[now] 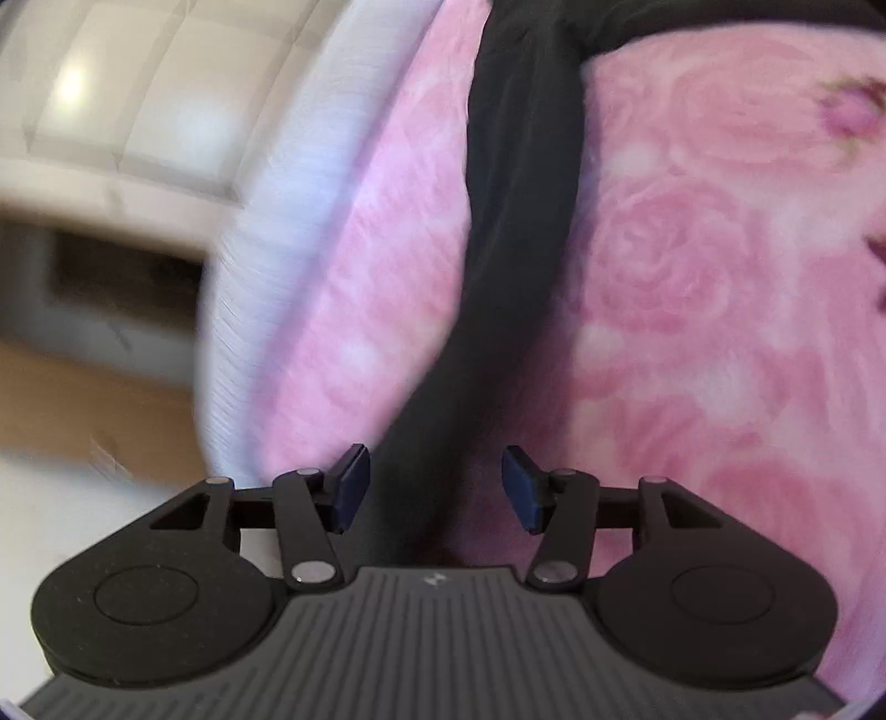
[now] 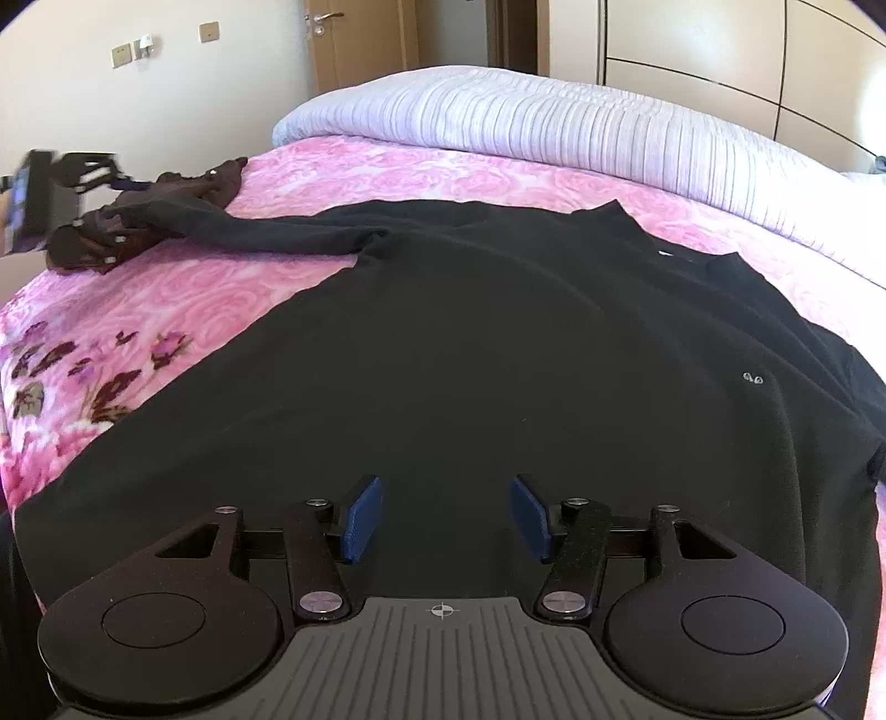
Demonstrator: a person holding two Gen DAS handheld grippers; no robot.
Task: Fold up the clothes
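A black long-sleeved shirt [image 2: 498, 360] lies spread flat on the pink rose-print bedspread [image 2: 183, 299], collar toward the far right. Its left sleeve [image 2: 266, 232] stretches out to the far left. My right gripper [image 2: 446, 518] hovers open over the shirt's near hem with nothing between its blue pads. The left wrist view is blurred. There the sleeve [image 1: 520, 194] runs down the bedspread [image 1: 692, 277] and passes under my left gripper [image 1: 436, 487]. That gripper is open, its pads clear of the cloth. From the right wrist view, the left gripper [image 2: 119, 180] sits at the sleeve's end.
A brown garment [image 2: 188, 185] lies crumpled beyond the sleeve's end. A white ribbed pillow [image 2: 554, 127] runs along the bed's far side. Behind it are a wooden door [image 2: 360, 39] and wardrobe panels [image 2: 720, 44]. The bed edge [image 1: 232, 277] drops to the floor on the left.
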